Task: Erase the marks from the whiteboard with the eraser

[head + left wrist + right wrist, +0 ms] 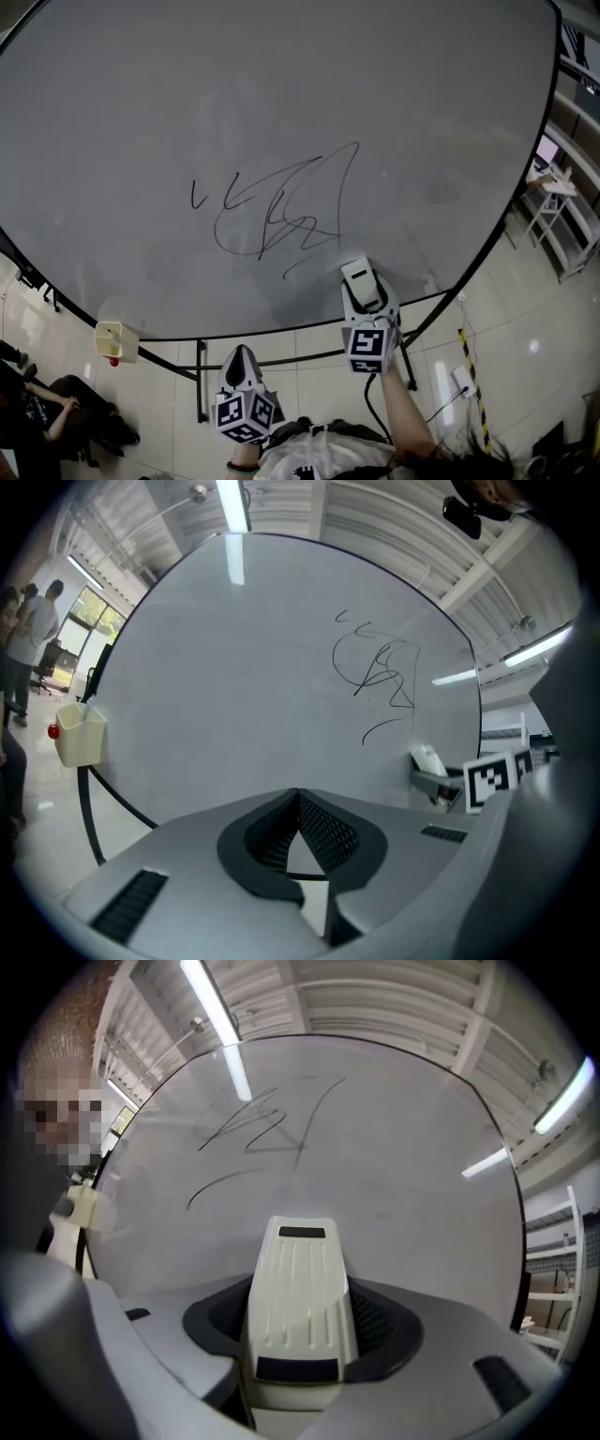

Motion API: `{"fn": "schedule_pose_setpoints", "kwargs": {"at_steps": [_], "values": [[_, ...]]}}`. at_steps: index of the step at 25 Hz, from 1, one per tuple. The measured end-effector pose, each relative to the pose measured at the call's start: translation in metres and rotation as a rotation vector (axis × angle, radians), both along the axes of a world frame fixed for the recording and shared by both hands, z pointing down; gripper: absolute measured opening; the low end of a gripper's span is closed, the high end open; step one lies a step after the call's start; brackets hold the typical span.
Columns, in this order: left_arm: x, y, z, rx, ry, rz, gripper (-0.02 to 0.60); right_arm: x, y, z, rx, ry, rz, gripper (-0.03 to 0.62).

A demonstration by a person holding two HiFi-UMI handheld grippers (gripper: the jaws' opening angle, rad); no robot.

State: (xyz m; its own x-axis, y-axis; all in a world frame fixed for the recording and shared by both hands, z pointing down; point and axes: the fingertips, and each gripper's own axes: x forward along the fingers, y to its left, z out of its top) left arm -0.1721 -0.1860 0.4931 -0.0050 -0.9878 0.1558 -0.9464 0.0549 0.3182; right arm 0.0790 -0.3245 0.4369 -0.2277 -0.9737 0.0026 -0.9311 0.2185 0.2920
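Observation:
A large whiteboard (141,112) fills the head view, with black scribbled marks (277,211) near its lower middle. My right gripper (361,284) is shut on a cream-white eraser (300,1293), held just below and right of the marks, close to the board's lower edge. The same marks (258,1129) show above the eraser in the right gripper view. My left gripper (241,361) hangs lower, off the board's bottom edge, its jaws shut with nothing between them (298,799). In the left gripper view the marks (380,672) sit at upper right and the eraser (429,761) at right.
A small cream holder with a red object (112,342) is fixed at the board's lower left edge. The board's black stand (200,380) rises from a tiled floor. A seated person (47,412) is at bottom left. White shelving (562,211) stands at right.

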Motion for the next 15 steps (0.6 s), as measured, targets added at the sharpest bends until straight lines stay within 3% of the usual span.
{"fn": "schedule_pose_setpoints", "kwargs": {"at_steps": [3,5,7,9,13,15], "values": [[0.002,0.0,0.0,0.001,0.001,0.003,-0.005,0.05,-0.012,-0.06,0.086,-0.218,0.061,0.276],[0.003,0.001,0.001,-0.002,-0.001,0.009,-0.005,0.086,-0.018,-0.073,0.096,-0.422,0.082,0.276],[0.002,0.001,0.004,-0.01,-0.002,0.009,-0.005,0.093,-0.019,-0.072,0.08,-0.538,0.069,0.276],[0.002,0.0,0.005,-0.012,0.005,0.007,-0.005,0.07,-0.015,-0.052,0.042,-0.516,0.038,0.276],[0.009,-0.005,0.0,0.004,0.015,0.023,-0.005,0.004,0.0,0.026,-0.11,-0.339,-0.055,0.276],[0.013,-0.006,-0.003,0.008,0.015,0.032,-0.005,0.007,0.002,0.033,-0.127,-0.296,-0.042,0.276]]}}
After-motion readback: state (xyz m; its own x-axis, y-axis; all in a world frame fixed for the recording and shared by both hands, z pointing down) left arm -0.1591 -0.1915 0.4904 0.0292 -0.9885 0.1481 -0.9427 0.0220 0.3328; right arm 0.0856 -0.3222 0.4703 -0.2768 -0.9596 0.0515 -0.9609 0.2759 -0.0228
